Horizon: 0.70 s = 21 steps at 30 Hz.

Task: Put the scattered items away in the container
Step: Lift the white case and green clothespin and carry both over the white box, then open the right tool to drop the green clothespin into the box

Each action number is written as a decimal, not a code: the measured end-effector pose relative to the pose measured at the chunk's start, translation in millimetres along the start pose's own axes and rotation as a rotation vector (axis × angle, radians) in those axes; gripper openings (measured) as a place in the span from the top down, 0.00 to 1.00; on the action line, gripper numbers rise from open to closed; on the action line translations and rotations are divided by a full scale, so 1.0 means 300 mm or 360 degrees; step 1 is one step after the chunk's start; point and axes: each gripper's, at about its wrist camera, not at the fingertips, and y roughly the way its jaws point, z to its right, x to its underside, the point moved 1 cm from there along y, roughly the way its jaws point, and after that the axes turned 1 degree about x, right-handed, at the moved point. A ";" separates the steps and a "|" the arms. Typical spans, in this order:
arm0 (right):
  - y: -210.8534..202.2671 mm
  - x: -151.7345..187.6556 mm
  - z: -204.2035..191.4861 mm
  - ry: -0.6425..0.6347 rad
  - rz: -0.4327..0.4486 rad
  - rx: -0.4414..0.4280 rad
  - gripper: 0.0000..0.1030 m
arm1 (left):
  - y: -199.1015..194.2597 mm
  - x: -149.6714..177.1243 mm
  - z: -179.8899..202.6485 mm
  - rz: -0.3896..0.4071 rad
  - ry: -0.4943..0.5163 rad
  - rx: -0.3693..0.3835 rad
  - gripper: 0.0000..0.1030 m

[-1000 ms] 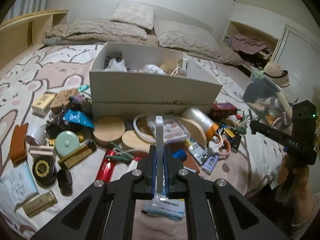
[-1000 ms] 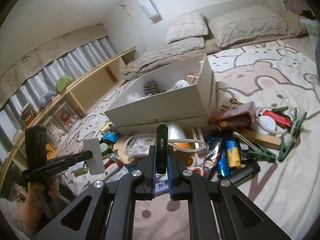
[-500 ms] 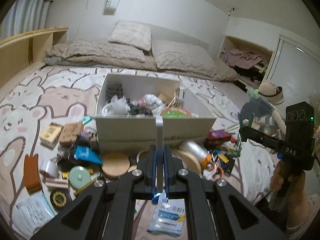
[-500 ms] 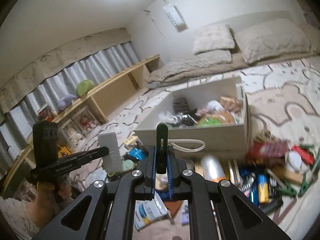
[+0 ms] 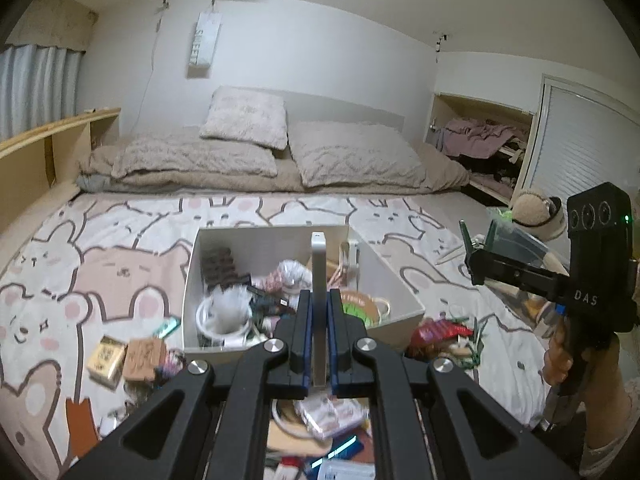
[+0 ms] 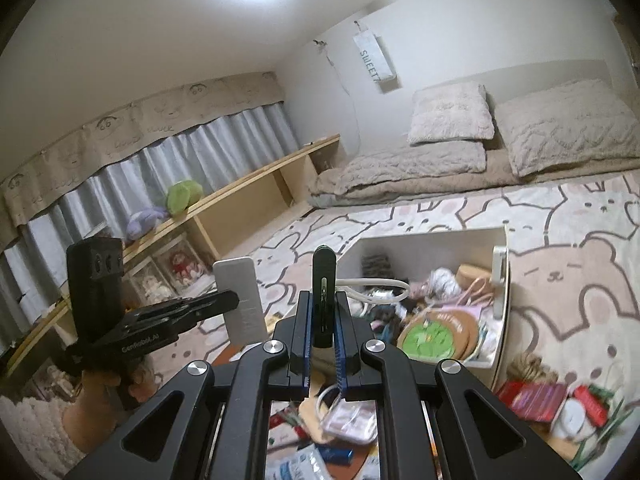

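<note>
I hold both grippers above the white box [image 5: 400,284]: my left gripper [image 5: 319,346] clamps a flat white slab [image 5: 319,280], my right gripper [image 6: 322,330] a dark green clip [image 6: 322,280], clutter [image 5: 132,360] around.

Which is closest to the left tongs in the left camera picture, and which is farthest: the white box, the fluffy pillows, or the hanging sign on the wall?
From the left tongs:
1. The white box, right in front, on the bunny blanket.
2. The fluffy pillows, behind the box at the head of the bed.
3. The hanging sign, up on the back wall above the pillows.
</note>
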 end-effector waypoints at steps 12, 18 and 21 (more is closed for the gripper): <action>0.112 -0.102 0.115 -0.0065 -0.0126 0.0206 0.90 | 0.104 -0.091 0.028 0.0037 -0.0013 0.0024 0.93; 0.265 -0.074 0.209 -0.0081 -0.0386 0.0328 0.90 | 0.176 -0.093 0.018 -0.0007 -0.0029 0.0007 0.93; 0.323 -0.062 0.243 -0.0122 -0.0475 0.0401 0.90 | 0.218 -0.094 0.009 -0.0034 -0.0037 0.0003 0.93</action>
